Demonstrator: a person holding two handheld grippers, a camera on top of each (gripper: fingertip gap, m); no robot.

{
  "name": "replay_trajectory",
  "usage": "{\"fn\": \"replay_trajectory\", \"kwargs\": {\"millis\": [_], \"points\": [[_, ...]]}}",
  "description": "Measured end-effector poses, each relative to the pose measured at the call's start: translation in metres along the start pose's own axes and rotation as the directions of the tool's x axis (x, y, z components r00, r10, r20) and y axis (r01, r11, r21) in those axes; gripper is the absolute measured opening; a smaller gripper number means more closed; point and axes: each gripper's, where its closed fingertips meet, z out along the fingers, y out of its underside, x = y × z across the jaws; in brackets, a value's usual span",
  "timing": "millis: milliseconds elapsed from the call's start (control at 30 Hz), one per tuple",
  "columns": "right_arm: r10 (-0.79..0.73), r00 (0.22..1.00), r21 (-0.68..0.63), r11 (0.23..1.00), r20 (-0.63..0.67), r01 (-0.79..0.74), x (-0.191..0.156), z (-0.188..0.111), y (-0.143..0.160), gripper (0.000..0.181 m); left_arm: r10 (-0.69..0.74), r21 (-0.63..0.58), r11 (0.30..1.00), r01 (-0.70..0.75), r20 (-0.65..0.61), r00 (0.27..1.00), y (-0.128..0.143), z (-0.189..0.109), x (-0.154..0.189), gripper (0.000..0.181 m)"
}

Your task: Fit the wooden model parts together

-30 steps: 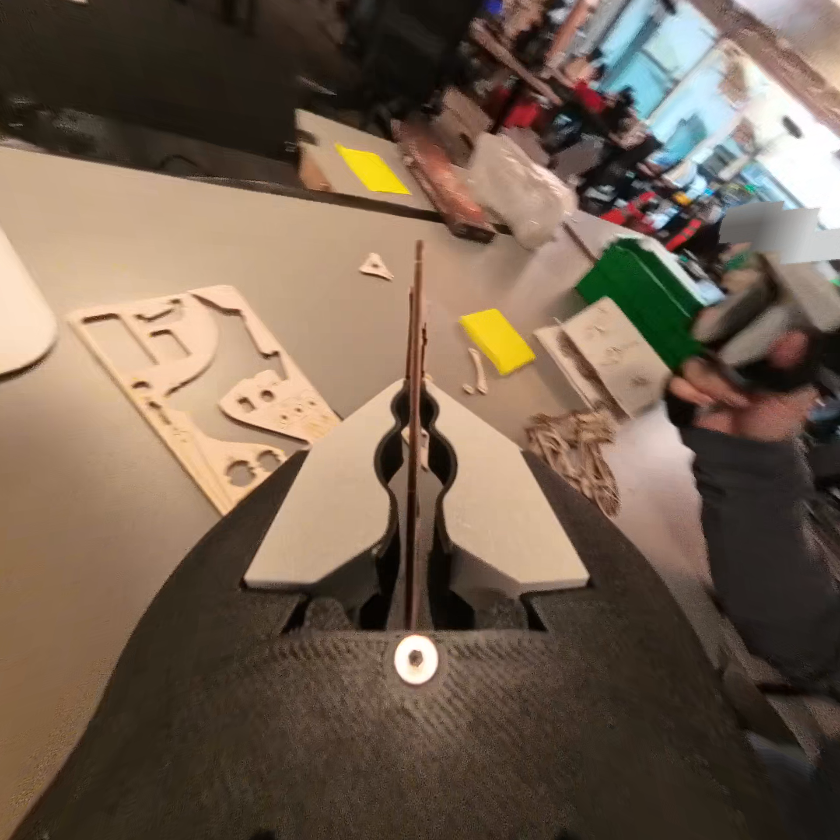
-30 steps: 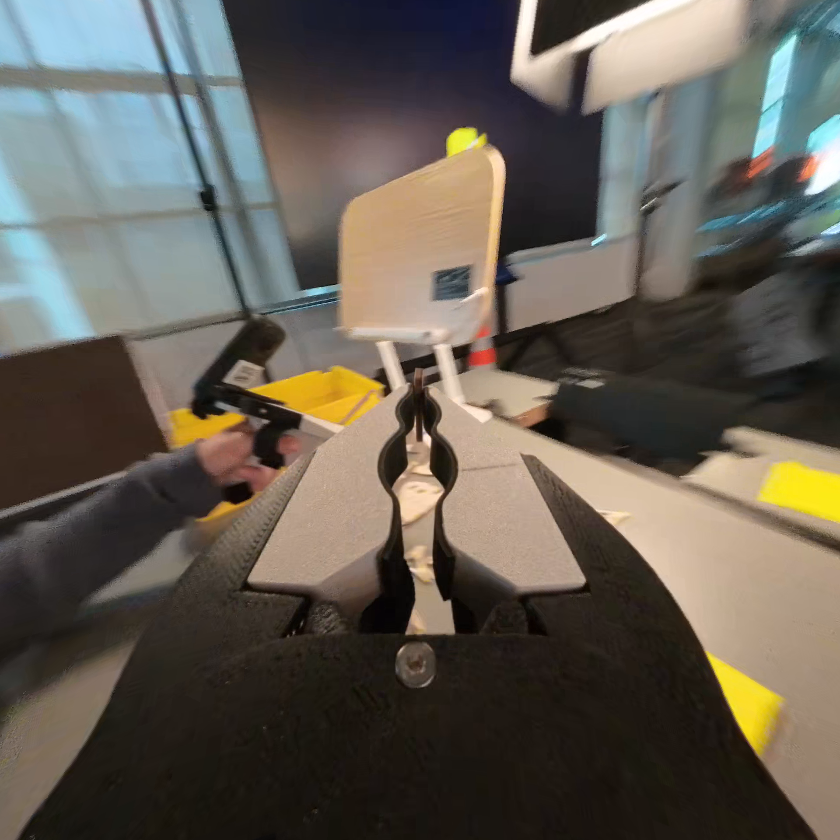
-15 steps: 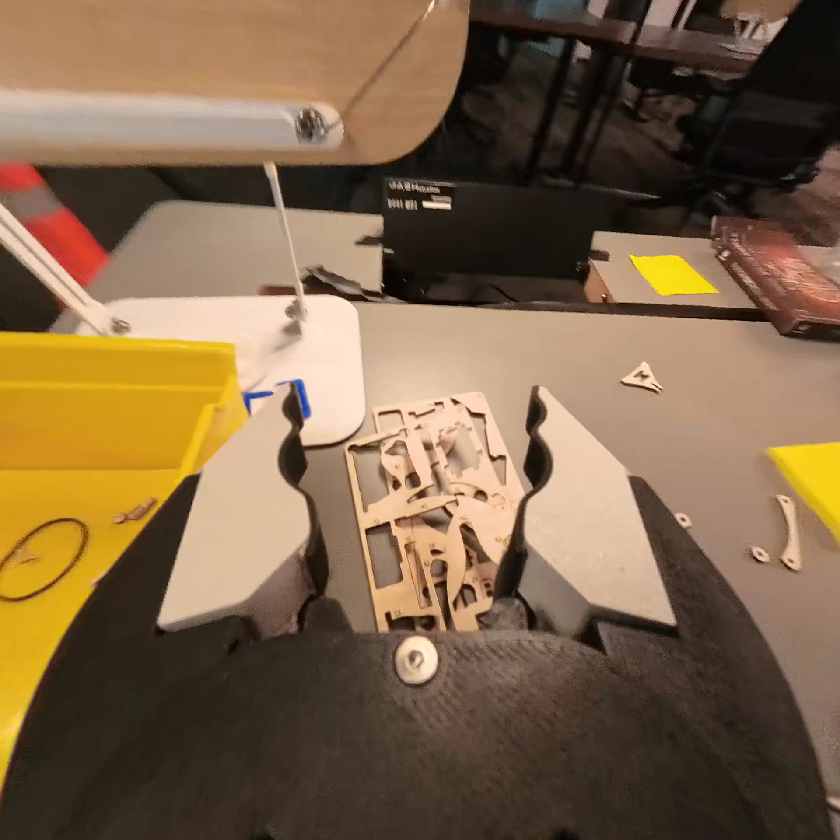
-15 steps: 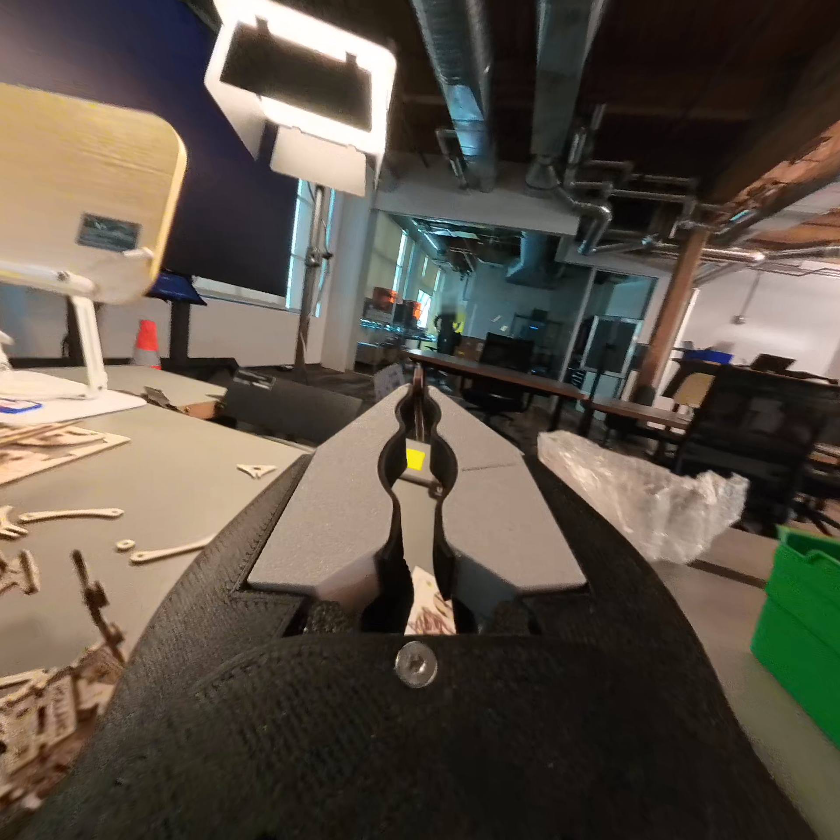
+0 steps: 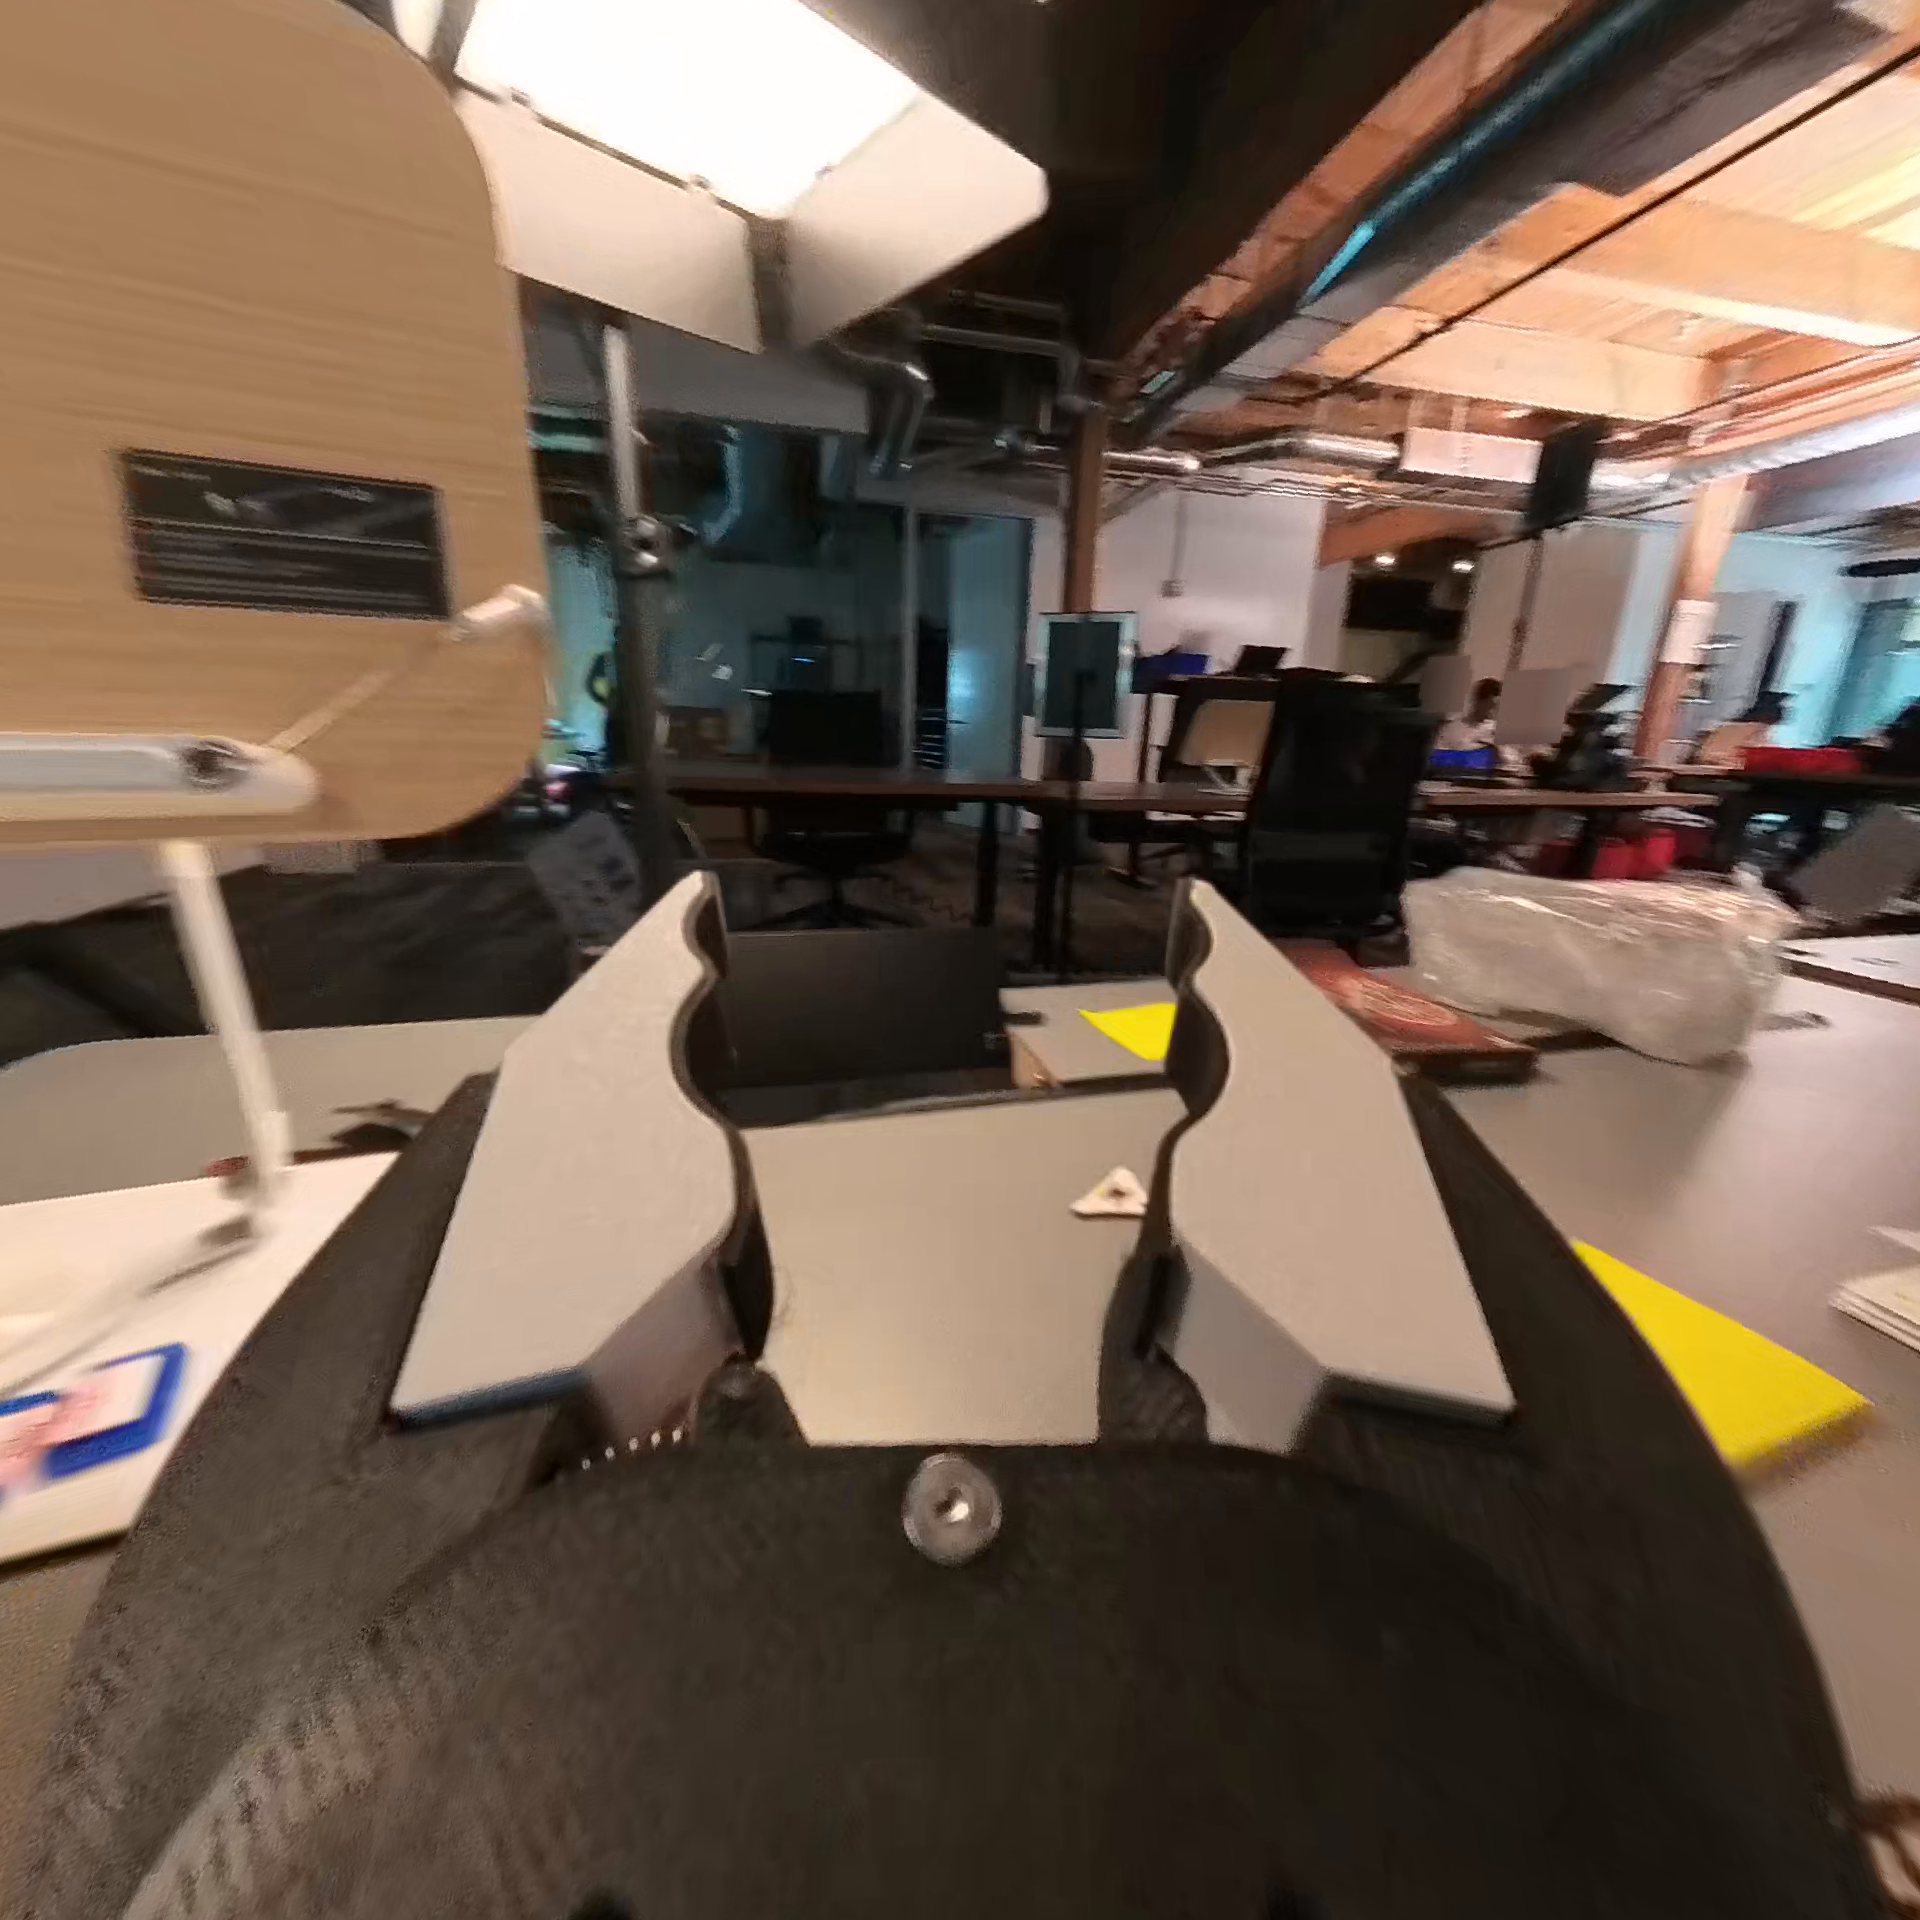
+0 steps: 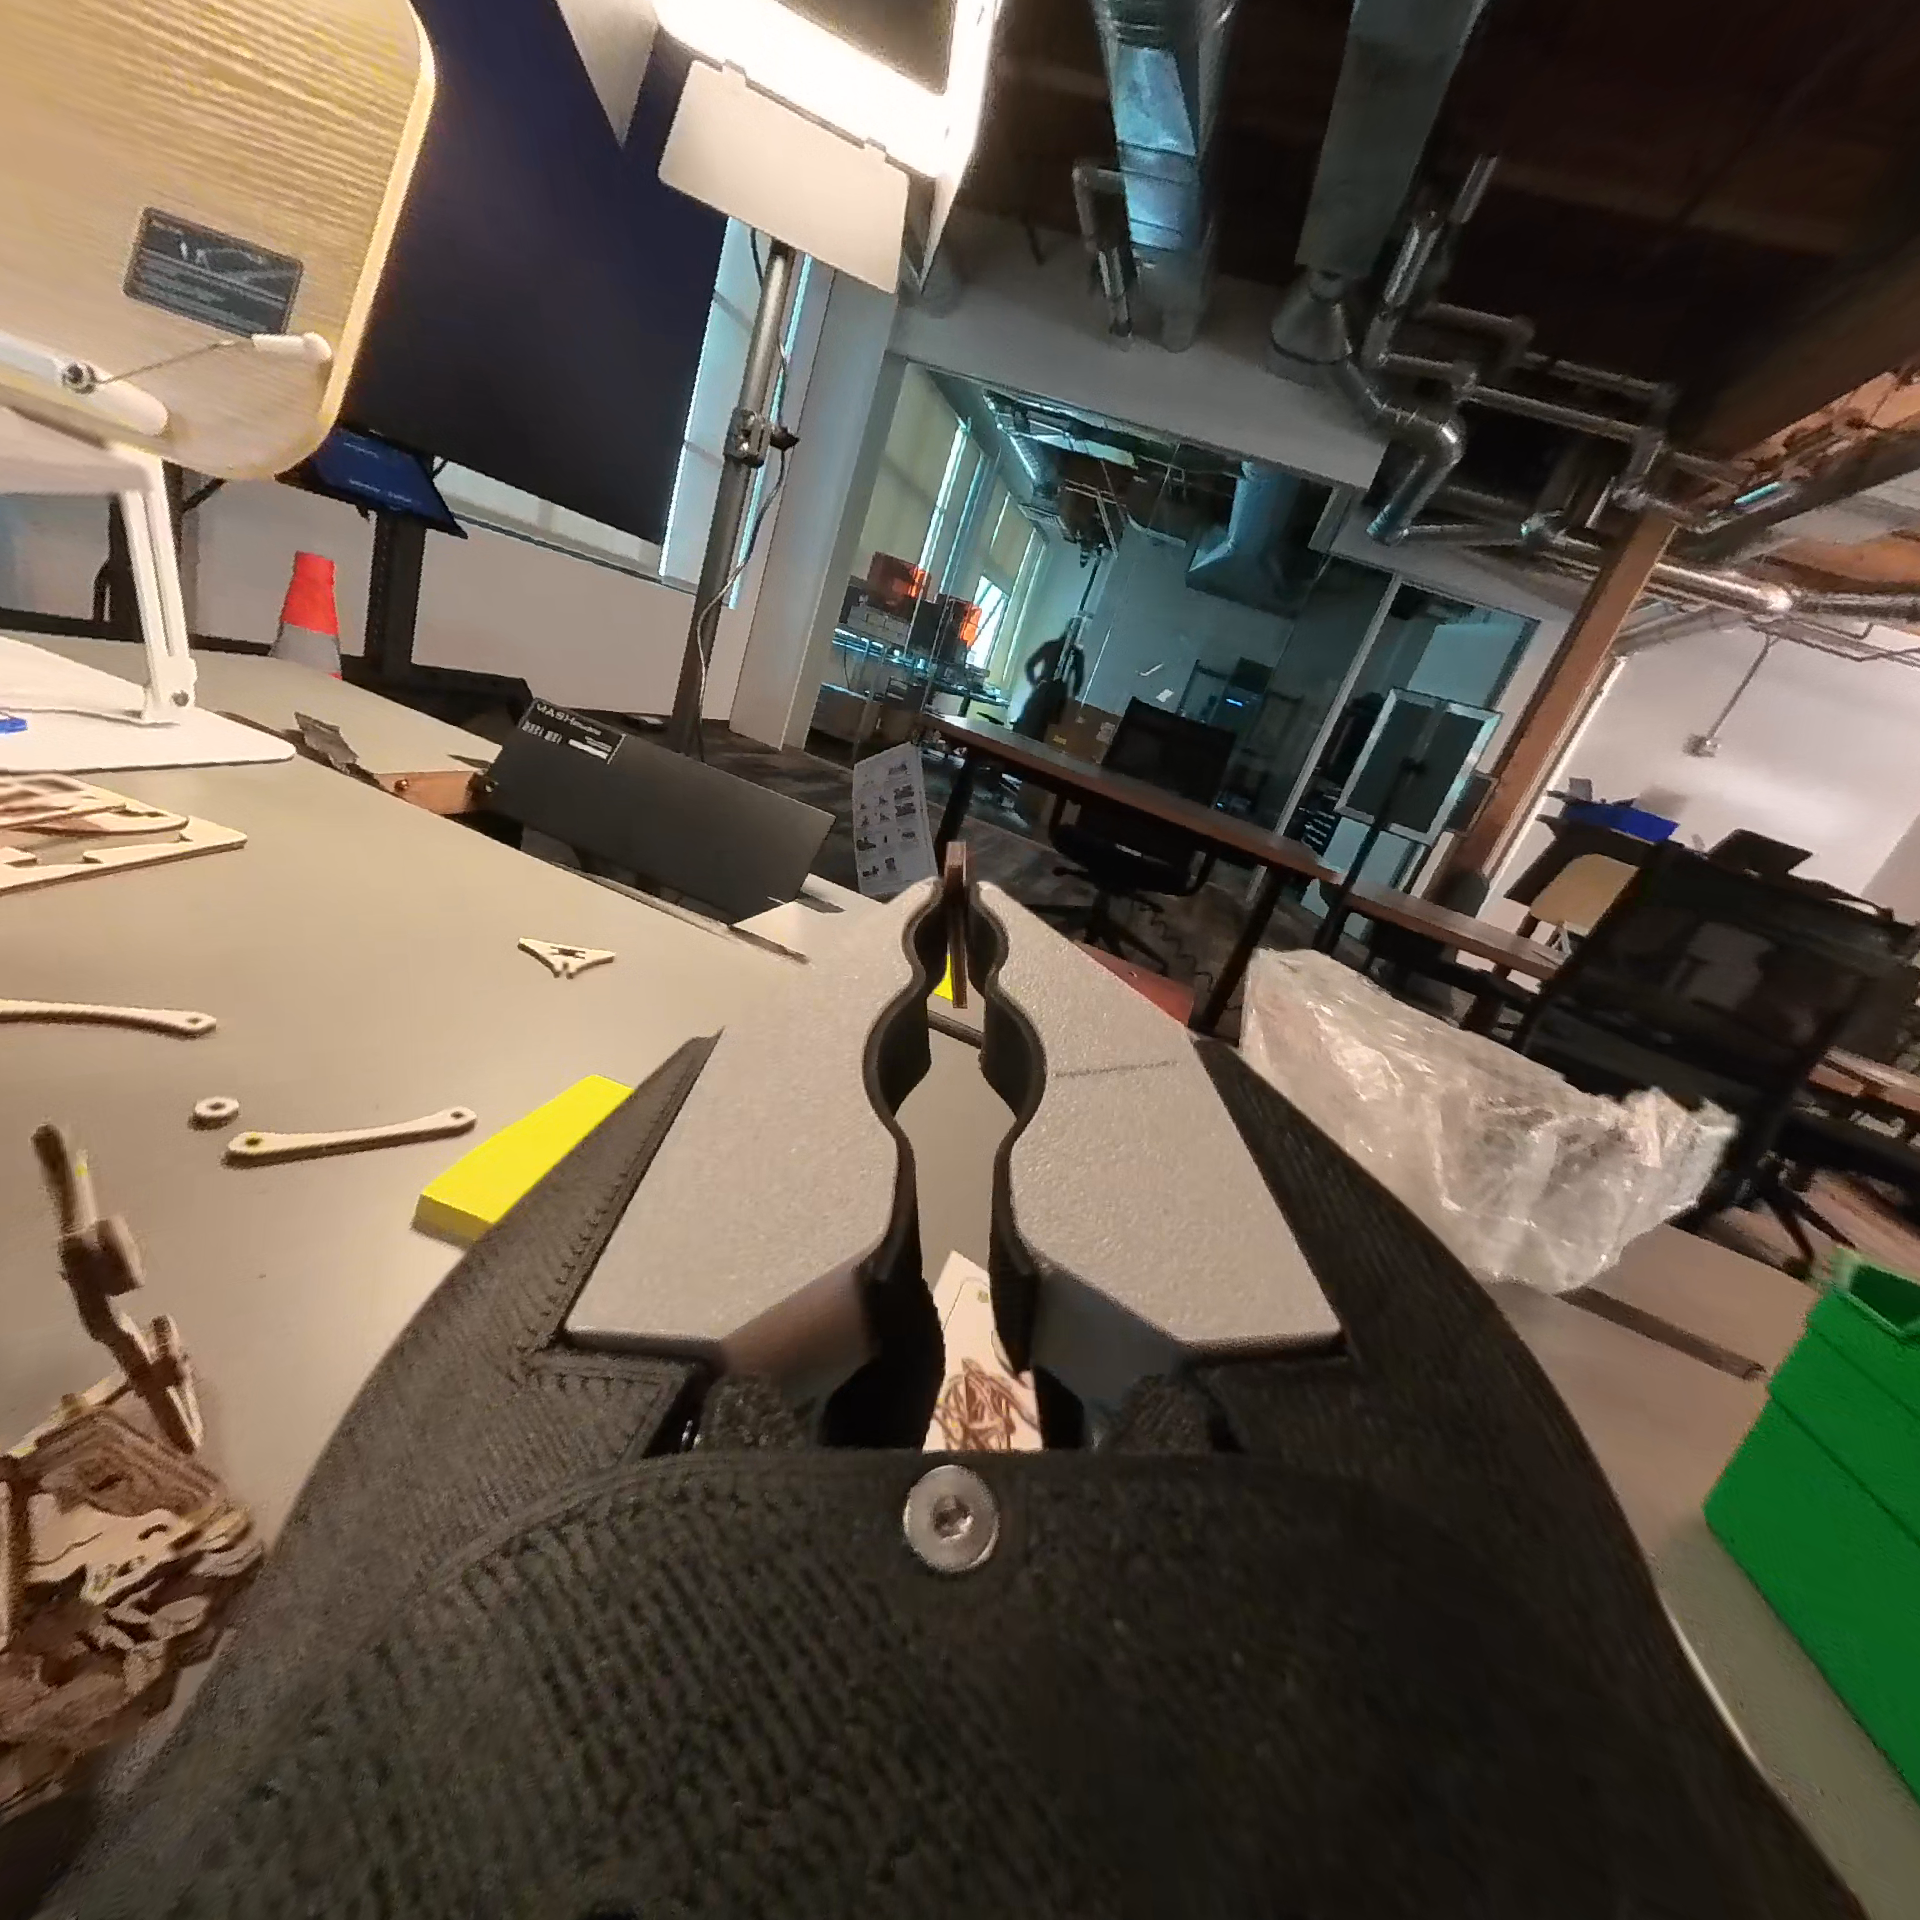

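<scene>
My left gripper is open and empty, held above the grey table and pointing out across the room. A small triangular wooden part lies on the table between its fingers. My right gripper is shut on a thin dark wooden piece seen edge-on at its tips. In the right wrist view, loose wooden strips, a small ring, a triangular part, a cut-out sheet and a partly built wooden model lie at the left.
A lamp with a wooden shade on a white base stands at the left. Yellow pads, a clear plastic bag, a green bin and a black box are on the table.
My left gripper let go of its thin wooden piece and opened, then tilted up from the table toward the room. My right gripper swung right and stayed shut on its piece.
</scene>
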Motion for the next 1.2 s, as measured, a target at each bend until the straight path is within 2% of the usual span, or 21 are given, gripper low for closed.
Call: {"fn": "replay_trajectory", "kwargs": {"millis": [100, 233, 400, 467, 667, 767, 900, 1033, 1133, 1200], "points": [[0.006, 0.999, -0.010, 1.000, 0.041, -0.006, -0.007, 0.006, 0.002, 0.000, -0.024, -0.049, 0.999, 0.019, -0.107, 0.994, 0.014, -0.008, 0.027, 0.080], [-0.007, 0.998, 0.003, 1.000, 0.065, 0.006, -0.012, 0.005, 0.002, 0.000, -0.022, -0.007, 1.000, 0.022, -0.104, 0.994, 0.003, -0.008, 0.026, 0.078], [0.052, 0.996, -0.012, 0.999, 0.067, -0.051, -0.008, 0.000, 0.003, 0.000, -0.062, 0.014, 0.998, 0.063, -0.061, 0.996, 0.000, -0.014, 0.014, 0.072], [0.019, 0.998, 0.013, 1.000, 0.061, -0.020, -0.009, -0.002, 0.000, 0.000, -0.095, 0.020, 0.995, 0.096, -0.049, 0.994, -0.002, -0.019, 0.010, 0.072], [0.010, 0.997, 0.001, 1.000, 0.077, -0.010, -0.014, -0.001, 0.002, 0.000, -0.196, -0.024, 0.981, 0.195, -0.024, 0.980, 0.010, -0.018, 0.002, 0.074], [0.002, 0.997, -0.004, 1.000, 0.077, -0.002, -0.014, -0.001, 0.001, 0.000, -0.195, -0.013, 0.981, 0.195, -0.005, 0.981, 0.008, -0.017, -0.004, 0.074], [-0.023, 0.998, 0.022, 1.000, 0.052, 0.022, -0.011, -0.006, -0.006, 0.000, -0.160, 0.025, 0.987, 0.161, -0.037, 0.986, 0.000, -0.010, 0.007, 0.072], [0.028, 0.999, 0.007, 1.000, 0.038, -0.028, -0.008, -0.007, -0.001, 0.000, -0.041, -0.046, 0.998, 0.040, -0.020, 0.999, 0.017, 0.001, 0.013, 0.070], [0.044, 0.999, -0.004, 0.999, 0.023, -0.044, -0.004, -0.006, 0.003, 0.000, -0.089, -0.004, 0.996, 0.089, -0.081, 0.993, 0.011, -0.003, 0.020, 0.068], [0.055, 0.998, -0.002, 0.998, 0.024, -0.055, -0.003, -0.007, 0.003, 0.000, -0.109, -0.029, 0.994, 0.107, -0.075, 0.991, 0.016, -0.001, 0.017, 0.066]]}}
